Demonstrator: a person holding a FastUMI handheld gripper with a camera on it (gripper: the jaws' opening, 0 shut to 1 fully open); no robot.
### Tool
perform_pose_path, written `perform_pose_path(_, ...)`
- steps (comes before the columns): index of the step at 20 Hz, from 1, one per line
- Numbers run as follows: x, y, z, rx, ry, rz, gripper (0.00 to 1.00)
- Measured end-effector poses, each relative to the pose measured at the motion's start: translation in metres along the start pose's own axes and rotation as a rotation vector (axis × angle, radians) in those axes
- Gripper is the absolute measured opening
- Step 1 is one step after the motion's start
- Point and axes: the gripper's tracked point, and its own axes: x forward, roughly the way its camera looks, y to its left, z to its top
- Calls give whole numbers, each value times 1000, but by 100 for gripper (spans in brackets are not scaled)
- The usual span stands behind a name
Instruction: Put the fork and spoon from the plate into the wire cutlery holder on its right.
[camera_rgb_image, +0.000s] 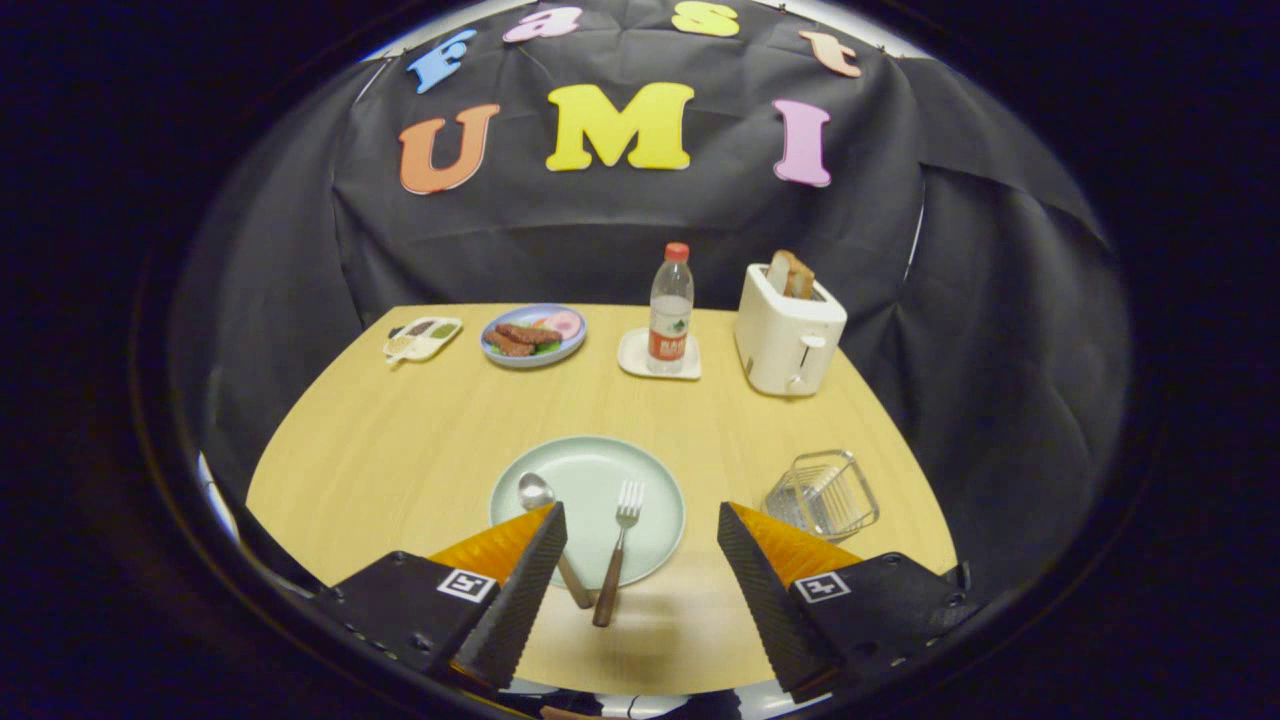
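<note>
A pale green plate (590, 470) lies on the wooden table just ahead of my fingers. A fork (617, 545) with a brown handle rests on it, tines pointing away, its handle reaching over the near rim between my fingers. A spoon (545, 520) lies to the fork's left, its bowl on the plate and its handle partly hidden behind my left finger (525, 590). The wire cutlery holder (822, 495) stands to the right of the plate, just beyond my right finger (765, 590). My gripper (640, 535) is open, above the table, with nothing pressed between its fingers.
At the back of the table stand a white toaster (788, 335) holding toast, a water bottle (671, 310) on a white coaster, a blue plate of food (533, 335) and a small divided dish (422, 338). Bare tabletop (390, 450) lies left of the green plate.
</note>
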Motion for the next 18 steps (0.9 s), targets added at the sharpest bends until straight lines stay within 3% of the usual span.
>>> perform_pose_path(5, 39, 8, -36, 52, 107, -23, 86)
perform_pose_path(8, 67, 8, -56, 46, 169, -47, 72)
perform_pose_path(10, 81, 9, -66, 41, 209, -55, 68)
perform_pose_path(13, 94, 14, -79, 50, 254, -50, 54)
perform_pose_path(16, 103, 17, -84, 82, 292, -50, 29)
perform_pose_path(18, 107, 16, -87, 82, 308, -55, 24)
